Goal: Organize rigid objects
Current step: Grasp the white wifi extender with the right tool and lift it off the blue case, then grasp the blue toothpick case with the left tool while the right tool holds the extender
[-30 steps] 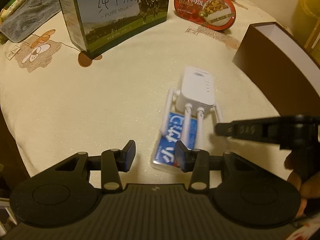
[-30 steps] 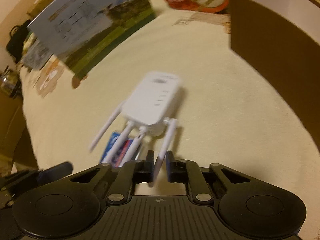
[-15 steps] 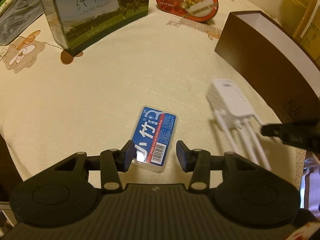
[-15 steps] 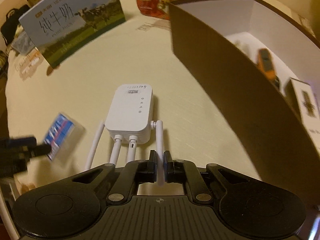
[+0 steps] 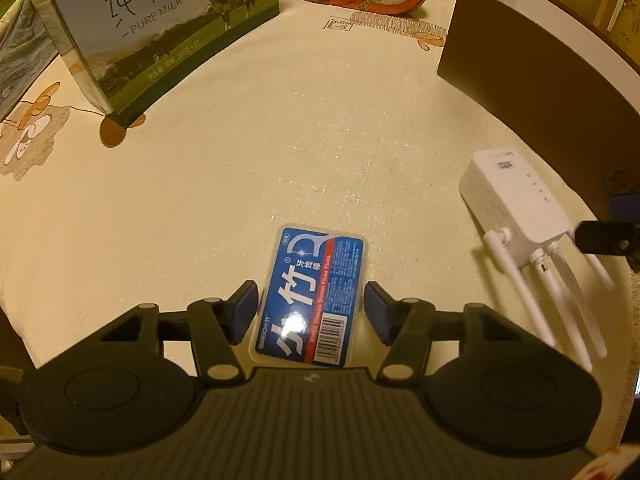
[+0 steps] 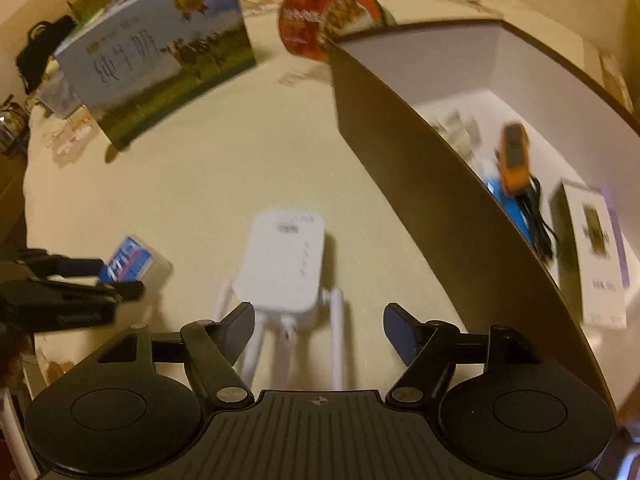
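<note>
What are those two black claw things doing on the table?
A person is tidying up with a claw in each hand. The left gripper is opening around a blue plastic box lying flat on the table, not squeezing it yet. The right gripper is opening too; the white gadget with antennas lies on the cloth with its antennas between the fingers. Beside it stands a brown box already holding some things.

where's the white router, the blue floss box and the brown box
white router [image 6: 282,264], right wrist view, middle of its white body
blue floss box [image 5: 310,294], left wrist view, middle of its blue label
brown box [image 6: 420,184], right wrist view, its brown outer wall
</note>
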A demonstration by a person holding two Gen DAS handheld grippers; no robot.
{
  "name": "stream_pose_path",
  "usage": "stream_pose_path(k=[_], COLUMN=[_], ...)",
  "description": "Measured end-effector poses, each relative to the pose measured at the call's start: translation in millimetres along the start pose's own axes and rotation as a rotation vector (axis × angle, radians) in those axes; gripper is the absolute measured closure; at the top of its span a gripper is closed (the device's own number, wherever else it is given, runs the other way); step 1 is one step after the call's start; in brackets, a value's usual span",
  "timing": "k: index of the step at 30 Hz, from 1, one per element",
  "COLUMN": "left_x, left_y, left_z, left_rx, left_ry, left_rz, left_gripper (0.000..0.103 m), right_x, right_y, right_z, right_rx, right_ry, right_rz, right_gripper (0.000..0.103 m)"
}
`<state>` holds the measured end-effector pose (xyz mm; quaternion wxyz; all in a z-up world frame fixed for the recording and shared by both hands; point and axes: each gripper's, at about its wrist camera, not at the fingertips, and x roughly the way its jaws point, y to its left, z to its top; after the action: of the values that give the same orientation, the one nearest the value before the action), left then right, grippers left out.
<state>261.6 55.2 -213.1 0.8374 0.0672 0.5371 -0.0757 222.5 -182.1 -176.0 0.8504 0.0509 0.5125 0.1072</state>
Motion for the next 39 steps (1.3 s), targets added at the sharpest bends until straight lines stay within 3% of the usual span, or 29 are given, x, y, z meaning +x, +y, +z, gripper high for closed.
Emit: stream_pose_path(k=[9, 15, 17, 19, 26, 36, 39], left_x=[9.7, 12.7, 13.5, 13.8, 11.4, -4.2, -3.3], left_y=[-3.4, -7.0, -8.5, -10.5, -23.3, -64.9, -71.7], left_z=[14.9, 20.2, 21.0, 21.3, 15.6, -13.5, -13.5], left_rx=[-0.023, -0.040, -0.044, -0.044, -0.033, -0.003, 0.016], left_ry=[-0.001, 0.004, 0.005, 0.007, 0.013, 0.029, 0.024], left_rz=[0.020, 0.032, 0.034, 0.034, 0.015, -0.046, -0.033], left_gripper=[0.049, 0.049, 0.049, 0.049, 0.049, 0.050, 0.049], right_x=[49.2, 66.5, 69.3, 69.7, 59.0, 29.3, 24.1], right_y=[15.5, 20.6, 21.1, 20.0, 17.6, -1.3, -1.8], right_z=[29.1, 29.8, 28.4, 27.3, 13.2, -25.9, -31.0], right_rx=[0.032, 0.025, 0.013, 0.013, -0.053, 0.002, 0.000], right_ry=[0.060, 0.081, 0.085, 0.084, 0.089, 0.104, 0.109], right_rz=[0.003, -0.011, -0.026, -0.012, -0.005, -0.009, -0.014], right_gripper=[0.035, 0.035, 0.040, 0.050, 0.050, 0.050, 0.050])
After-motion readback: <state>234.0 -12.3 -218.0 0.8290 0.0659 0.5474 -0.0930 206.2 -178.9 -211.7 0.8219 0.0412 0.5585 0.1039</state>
